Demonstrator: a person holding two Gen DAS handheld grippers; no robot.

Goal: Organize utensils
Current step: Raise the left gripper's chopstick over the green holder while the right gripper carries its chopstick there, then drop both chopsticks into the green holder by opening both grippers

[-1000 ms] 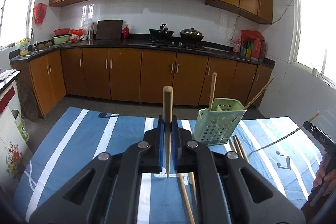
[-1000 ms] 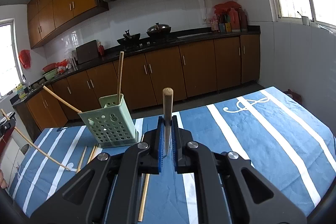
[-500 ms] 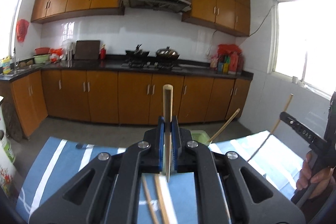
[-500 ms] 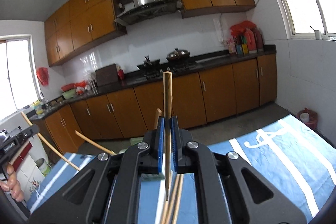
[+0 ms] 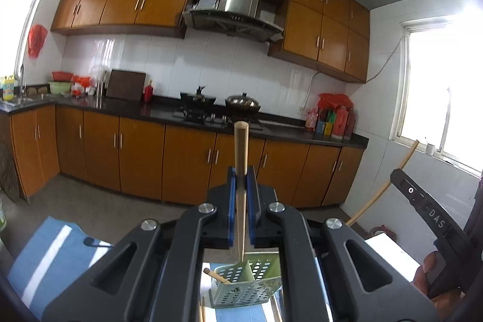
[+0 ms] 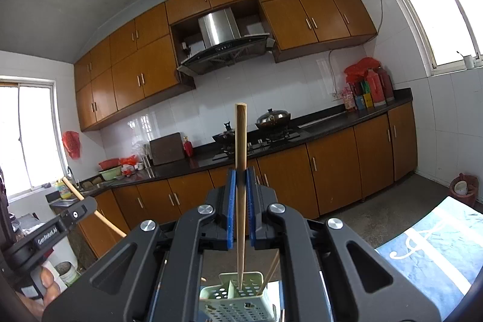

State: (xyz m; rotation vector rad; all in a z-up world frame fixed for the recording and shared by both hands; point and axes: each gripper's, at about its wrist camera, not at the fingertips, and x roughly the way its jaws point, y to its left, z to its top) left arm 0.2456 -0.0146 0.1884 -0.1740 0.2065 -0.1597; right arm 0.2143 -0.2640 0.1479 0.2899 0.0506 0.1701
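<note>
In the left wrist view, the left gripper (image 5: 241, 201) pinches a tapered wooden chopstick (image 5: 241, 171) upright between blue pads. A second ago the pale green perforated plastic utensil holder (image 5: 246, 284) stood ahead on the blue-and-white striped tablecloth (image 5: 57, 258); now it shows low beneath the jaws.

In the right wrist view, the right gripper (image 6: 240, 201) likewise clamps another wooden chopstick (image 6: 240, 186), tip over the holder (image 6: 238, 298), which sat left before.
</note>
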